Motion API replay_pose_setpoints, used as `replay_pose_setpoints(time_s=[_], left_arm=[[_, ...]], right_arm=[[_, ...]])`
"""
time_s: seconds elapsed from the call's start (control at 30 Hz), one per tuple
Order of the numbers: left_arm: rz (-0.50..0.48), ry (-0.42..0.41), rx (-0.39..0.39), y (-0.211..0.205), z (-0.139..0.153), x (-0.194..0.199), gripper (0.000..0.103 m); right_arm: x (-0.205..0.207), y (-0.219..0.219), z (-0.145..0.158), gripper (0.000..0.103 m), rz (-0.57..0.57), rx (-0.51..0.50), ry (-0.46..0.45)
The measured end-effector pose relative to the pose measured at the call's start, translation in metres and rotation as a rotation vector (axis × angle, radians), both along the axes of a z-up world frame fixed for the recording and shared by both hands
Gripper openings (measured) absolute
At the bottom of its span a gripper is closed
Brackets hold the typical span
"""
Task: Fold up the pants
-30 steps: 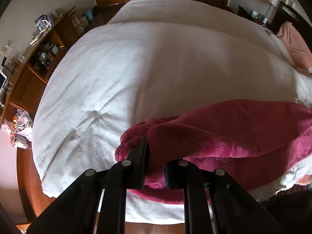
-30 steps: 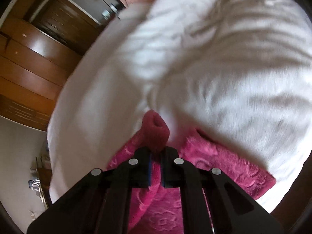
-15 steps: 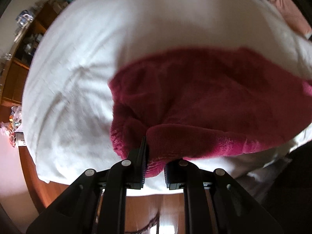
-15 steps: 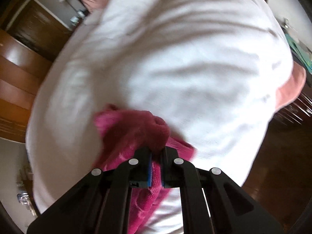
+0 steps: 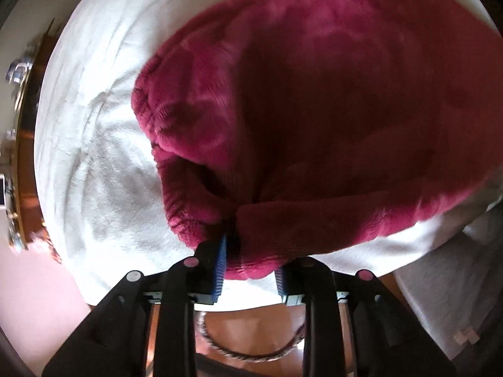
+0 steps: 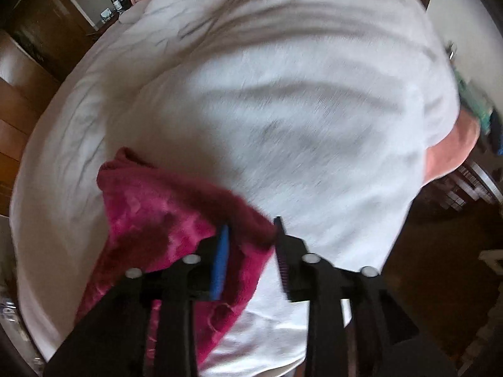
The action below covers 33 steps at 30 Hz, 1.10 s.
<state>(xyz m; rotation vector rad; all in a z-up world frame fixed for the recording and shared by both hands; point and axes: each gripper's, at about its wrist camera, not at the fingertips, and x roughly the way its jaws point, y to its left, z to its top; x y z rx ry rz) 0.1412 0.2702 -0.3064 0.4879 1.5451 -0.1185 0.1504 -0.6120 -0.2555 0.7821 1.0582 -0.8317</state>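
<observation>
The crimson fleece pants [image 5: 330,100] lie folded over on the white bed cover [image 5: 94,163], filling most of the left wrist view. My left gripper [image 5: 251,257] points down at their near edge. Its jaws are opening, and the thick folded hem sits loosely between the blue pads [image 5: 220,264]. In the right wrist view, one end of the pants [image 6: 163,220] rests near the bed's front edge. My right gripper [image 6: 251,232] hangs over that end. Its jaws are opening too, with fabric between them and the right pad off the cloth.
The bed cover [image 6: 283,94] spreads wide beyond the pants. A pink sheet corner [image 6: 452,154] shows at its right edge. Wooden floor [image 5: 251,330] with a braided cord [image 5: 245,356] lies below the bed's front edge. A cluttered shelf [image 5: 19,110] stands at left, a wardrobe [image 6: 41,31] far left.
Both grippers came down to the bed and carried the pants over onto themselves. Both pairs of jaws, shut on the fabric before, now stand apart.
</observation>
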Motion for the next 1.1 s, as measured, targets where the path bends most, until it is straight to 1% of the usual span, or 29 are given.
replay_pose_setpoints(time_s=[0.1, 0.13, 0.2, 0.23, 0.27, 0.3, 0.33, 0.37, 0.47, 0.5, 0.53, 0.57, 0.6, 0.63, 0.67, 0.77, 0.87, 0.93, 1.0, 1.1], left_arm=[[0.017, 0.007, 0.000, 0.004, 0.000, -0.001, 0.029], [0.029, 0.004, -0.003, 0.004, 0.001, 0.000, 0.029], [0.046, -0.002, -0.003, 0.003, 0.003, 0.001, 0.029], [0.053, -0.005, -0.001, 0.003, 0.005, 0.003, 0.029], [0.059, -0.009, 0.003, 0.003, 0.006, 0.004, 0.029], [0.072, -0.016, 0.009, 0.002, 0.008, 0.006, 0.029], [0.090, -0.024, 0.012, 0.001, 0.010, 0.008, 0.029], [0.112, -0.033, 0.011, 0.000, 0.013, 0.009, 0.029], [0.166, -0.056, 0.003, 0.006, 0.027, 0.017, 0.029], [0.190, -0.067, -0.002, 0.005, 0.034, 0.017, 0.029], [0.202, -0.072, -0.004, 0.004, 0.037, 0.017, 0.029], [0.222, -0.083, -0.004, 0.001, 0.043, 0.016, 0.029], [0.238, -0.090, -0.004, -0.001, 0.047, 0.015, 0.029], [0.257, -0.096, -0.006, -0.005, 0.053, 0.017, 0.029], [0.277, -0.103, -0.010, -0.006, 0.057, 0.016, 0.029], [0.331, -0.130, -0.024, -0.013, 0.070, 0.015, 0.031], [0.378, -0.148, -0.030, -0.024, 0.075, 0.011, 0.031], [0.399, -0.154, -0.032, -0.031, 0.076, 0.015, 0.031], [0.417, -0.163, -0.039, -0.041, 0.075, 0.012, 0.031], [0.432, -0.177, -0.061, -0.058, 0.071, 0.012, 0.031]], right_arm=[[0.000, 0.001, 0.015, 0.034, 0.016, -0.054, 0.022], [0.003, 0.002, 0.022, 0.034, 0.037, -0.075, 0.022], [0.017, 0.007, 0.035, 0.034, 0.105, -0.117, 0.014], [0.031, 0.011, 0.042, 0.035, 0.162, -0.136, 0.004], [0.042, 0.014, 0.044, 0.044, 0.203, -0.141, -0.006], [0.054, 0.018, 0.046, 0.050, 0.243, -0.141, -0.019], [0.069, 0.022, 0.046, 0.061, 0.296, -0.139, -0.036], [0.083, 0.025, 0.044, 0.065, 0.342, -0.141, -0.042], [0.121, 0.038, 0.031, 0.065, 0.472, -0.168, -0.001], [0.133, 0.042, 0.024, 0.064, 0.520, -0.179, 0.027], [0.143, 0.047, 0.015, 0.059, 0.563, -0.186, 0.064], [0.151, 0.051, 0.006, 0.036, 0.607, -0.193, 0.107], [0.154, 0.052, 0.000, 0.026, 0.630, -0.199, 0.139], [0.158, 0.052, -0.006, 0.017, 0.648, -0.207, 0.168], [0.160, 0.052, -0.006, 0.014, 0.655, -0.204, 0.160], [0.160, 0.046, 0.006, 0.011, 0.674, -0.220, 0.111], [0.163, 0.035, 0.021, 0.011, 0.679, -0.242, 0.057], [0.167, 0.028, 0.021, 0.011, 0.690, -0.239, 0.050], [0.175, 0.025, 0.010, 0.011, 0.709, -0.229, 0.079], [0.184, 0.015, -0.020, 0.012, 0.717, -0.194, 0.138]])
